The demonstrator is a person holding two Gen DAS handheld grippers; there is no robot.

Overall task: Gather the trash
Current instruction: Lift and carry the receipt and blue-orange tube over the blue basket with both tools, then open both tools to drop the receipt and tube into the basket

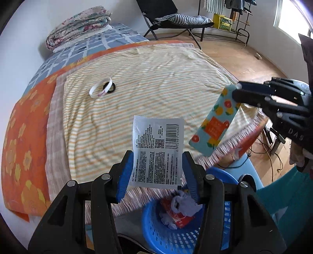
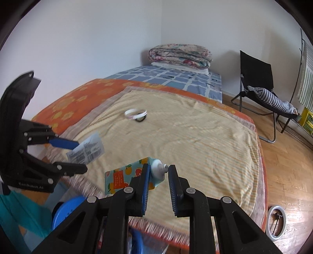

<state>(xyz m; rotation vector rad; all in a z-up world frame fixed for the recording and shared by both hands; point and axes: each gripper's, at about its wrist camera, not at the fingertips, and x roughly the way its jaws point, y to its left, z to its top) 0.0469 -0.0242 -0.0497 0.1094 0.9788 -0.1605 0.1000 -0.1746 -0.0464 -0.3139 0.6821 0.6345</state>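
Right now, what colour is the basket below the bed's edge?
Blue basket, clearest in the left wrist view.

The left wrist view looks forward and steeply down along its own tool (image 1: 157, 168), from the near edge of the bed (image 1: 148, 78), with a blue basket (image 1: 176, 232) close below the lens. It faces along the bed toward the folded quilt (image 1: 78, 25) and a black chair (image 1: 172, 17).

The right wrist view sits just beside it, less steeply tilted, looking over its own tool (image 2: 158, 175) up the same bed (image 2: 195, 127) toward the corner with the quilt (image 2: 180, 55).

Both share the striped blanket, the white wristband (image 1: 100, 90) (image 2: 135, 114), quilt and chair (image 2: 256, 78). Each also sees the other's tool at its frame edge.
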